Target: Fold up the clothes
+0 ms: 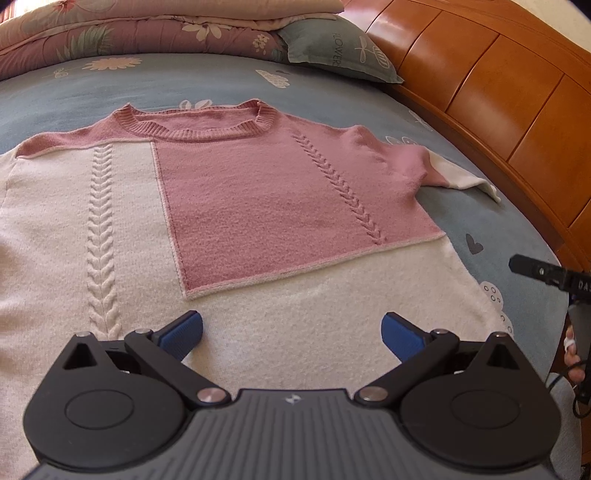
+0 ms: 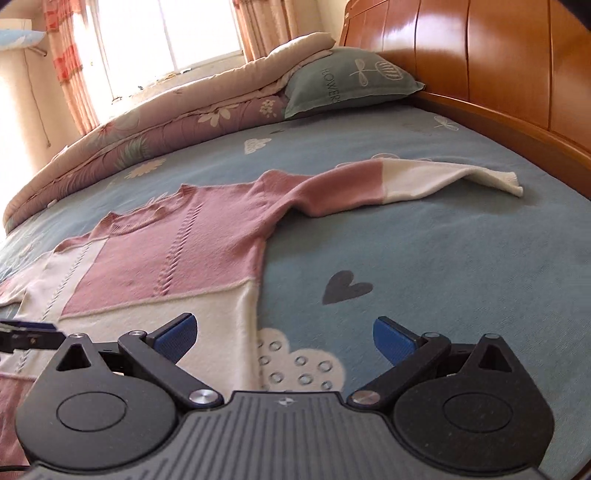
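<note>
Bare bedsheet [image 2: 461, 258] beside the sweater [image 2: 177, 251] lies open; headboard [image 2: 498, 74] and quilt [image 2: 147, 136] hem it in.

Bright daylight floods from an overexposed window [image 2: 192, 33], leaving glare on the wooden headboard [image 2: 480, 62]. Fisheye curvature bends the edges; corners darken. Focus is mostly sharp.

Sweater [image 1: 258, 206]: pink/cream blocks w/ cable knit. Bedsheet [image 2: 424, 258]: blue, heart and cloud print. Quilt [image 2: 147, 136]: mauve floral. Pillow [image 2: 351, 81]: grey-green. Headboard [image 2: 498, 62]: orange-brown wood.
</note>
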Available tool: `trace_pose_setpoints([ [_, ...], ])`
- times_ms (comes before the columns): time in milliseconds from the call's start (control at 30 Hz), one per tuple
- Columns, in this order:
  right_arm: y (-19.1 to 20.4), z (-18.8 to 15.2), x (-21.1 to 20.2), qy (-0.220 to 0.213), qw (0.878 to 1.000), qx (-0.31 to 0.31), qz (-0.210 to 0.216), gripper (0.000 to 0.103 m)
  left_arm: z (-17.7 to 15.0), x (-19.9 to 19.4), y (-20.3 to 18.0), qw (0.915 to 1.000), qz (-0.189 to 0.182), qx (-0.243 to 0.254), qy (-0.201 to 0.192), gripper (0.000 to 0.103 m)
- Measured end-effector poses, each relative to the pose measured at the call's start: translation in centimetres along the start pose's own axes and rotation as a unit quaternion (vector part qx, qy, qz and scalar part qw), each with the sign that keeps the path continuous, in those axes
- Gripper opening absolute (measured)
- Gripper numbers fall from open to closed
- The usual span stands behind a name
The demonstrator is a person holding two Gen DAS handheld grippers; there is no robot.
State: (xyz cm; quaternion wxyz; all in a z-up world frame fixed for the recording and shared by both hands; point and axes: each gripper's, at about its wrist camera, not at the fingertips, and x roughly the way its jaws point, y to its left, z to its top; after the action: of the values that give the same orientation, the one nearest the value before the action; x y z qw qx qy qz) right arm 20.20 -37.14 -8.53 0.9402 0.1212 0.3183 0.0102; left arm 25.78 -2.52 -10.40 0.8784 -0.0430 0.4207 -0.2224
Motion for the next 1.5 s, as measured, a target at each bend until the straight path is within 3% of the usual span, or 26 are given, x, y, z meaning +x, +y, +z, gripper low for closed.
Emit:
trace_pose_setpoints([
  [267, -10.7, 7.3, 7.0, -0.029, 0.994, 0.108, 0.0, 0.103, -0.5, 0.8, -0.6, 0.9993, -0.011, 0.034, -0.008, 0.102],
  [433, -13.4, 9.3, 12.2, -0.024, 0.991, 0.133, 0.014, 0.103, -0.6, 1.2, -0.5, 0.9988, -0.009, 0.045, -0.016, 0.102],
  [767, -16.0, 11.8, 17.3, -0.09, 0.98, 0.17, 0.046, 0.103, -1.0, 1.6, -0.9, 0.9964, 0.0, 0.08, -0.027, 0.102],
  [1067, -16.6, 12.9, 14.7, -0.148, 0.974, 0.168, 0.041, 0.103, -0.9, 1.5, -0.6, 0.9969, -0.006, 0.073, -0.03, 0.102],
  [1267, -18.0, 13.6, 10.5, -0.209, 0.961, 0.179, -0.017, 0.103, -0.8, 1.3, -0.4, 0.9976, -0.012, 0.062, -0.03, 0.102],
  [1367, -19.4, 13.6, 10.1, -0.178, 0.961, 0.208, -0.039, 0.103, -0.8, 1.4, -0.5, 0.9974, -0.01, 0.065, -0.029, 0.102],
  [1500, -19.6, 11.2, 9.9, -0.145, 0.958, 0.246, -0.006, 0.103, -0.9, 1.4, -0.7, 0.9972, -0.007, 0.069, -0.029, 0.102],
])
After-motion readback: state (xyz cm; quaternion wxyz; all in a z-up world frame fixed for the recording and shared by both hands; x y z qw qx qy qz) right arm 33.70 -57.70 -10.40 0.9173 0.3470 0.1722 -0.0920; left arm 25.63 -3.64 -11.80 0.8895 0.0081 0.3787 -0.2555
